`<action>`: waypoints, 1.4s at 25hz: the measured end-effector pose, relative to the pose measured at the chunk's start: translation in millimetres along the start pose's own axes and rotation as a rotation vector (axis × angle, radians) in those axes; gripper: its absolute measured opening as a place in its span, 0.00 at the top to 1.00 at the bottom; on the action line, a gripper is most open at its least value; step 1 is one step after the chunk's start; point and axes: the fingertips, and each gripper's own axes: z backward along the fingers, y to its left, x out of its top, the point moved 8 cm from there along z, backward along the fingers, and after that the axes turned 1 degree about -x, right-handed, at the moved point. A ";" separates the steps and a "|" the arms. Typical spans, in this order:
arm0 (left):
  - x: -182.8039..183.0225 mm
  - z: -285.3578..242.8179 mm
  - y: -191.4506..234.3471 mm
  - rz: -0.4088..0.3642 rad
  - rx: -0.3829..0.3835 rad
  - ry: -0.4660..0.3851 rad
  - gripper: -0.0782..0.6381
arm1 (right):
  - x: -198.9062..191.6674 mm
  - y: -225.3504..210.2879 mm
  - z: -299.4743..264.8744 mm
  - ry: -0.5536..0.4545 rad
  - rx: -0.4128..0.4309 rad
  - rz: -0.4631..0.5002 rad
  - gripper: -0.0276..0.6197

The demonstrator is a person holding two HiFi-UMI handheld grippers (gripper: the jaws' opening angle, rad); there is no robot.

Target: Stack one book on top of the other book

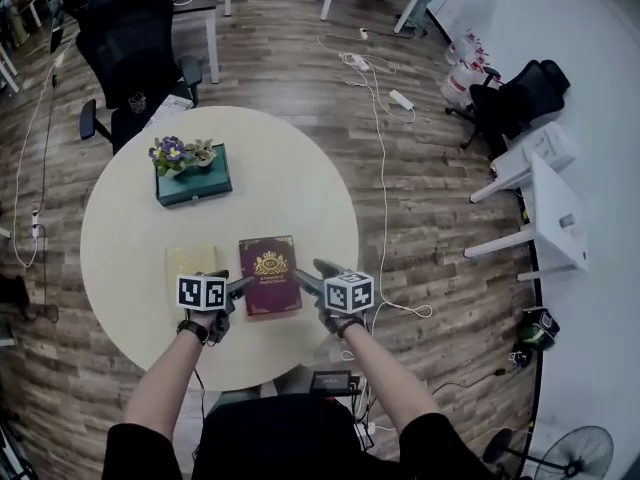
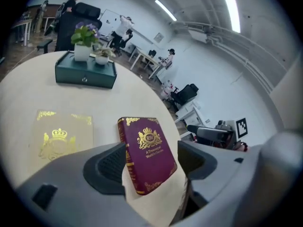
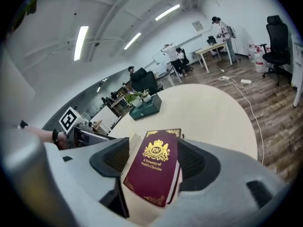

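Note:
A maroon book (image 1: 269, 274) with a gold crest lies flat on the round cream table (image 1: 300, 168), near its front edge. A cream book (image 1: 190, 265) with gold print lies just to its left, apart from it. My left gripper (image 1: 243, 286) is at the maroon book's near left edge and stands open. My right gripper (image 1: 312, 273) is at its near right edge, also open. In the left gripper view the maroon book (image 2: 147, 152) shows between the wide jaws, with the cream book (image 2: 61, 135) to the left. The right gripper view frames the maroon book (image 3: 155, 171) the same way; no pad presses on it.
A teal box (image 1: 193, 183) carrying small potted plants stands at the table's far left. A black office chair (image 1: 130, 38) is behind the table. White cables and a power strip (image 1: 400, 99) run over the wooden floor at the right, beside white furniture (image 1: 540, 198).

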 end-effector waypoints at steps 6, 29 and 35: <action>-21.0 -37.9 26.9 0.069 0.076 0.141 0.45 | -38.9 -29.9 -43.1 0.172 0.012 -0.061 0.50; -32.3 -97.5 36.0 0.114 0.149 0.327 0.55 | -64.5 -46.4 -84.1 0.372 0.077 -0.078 0.70; -33.7 -95.6 33.1 0.103 0.161 0.315 0.56 | -64.9 -46.8 -82.0 0.383 0.060 -0.064 0.79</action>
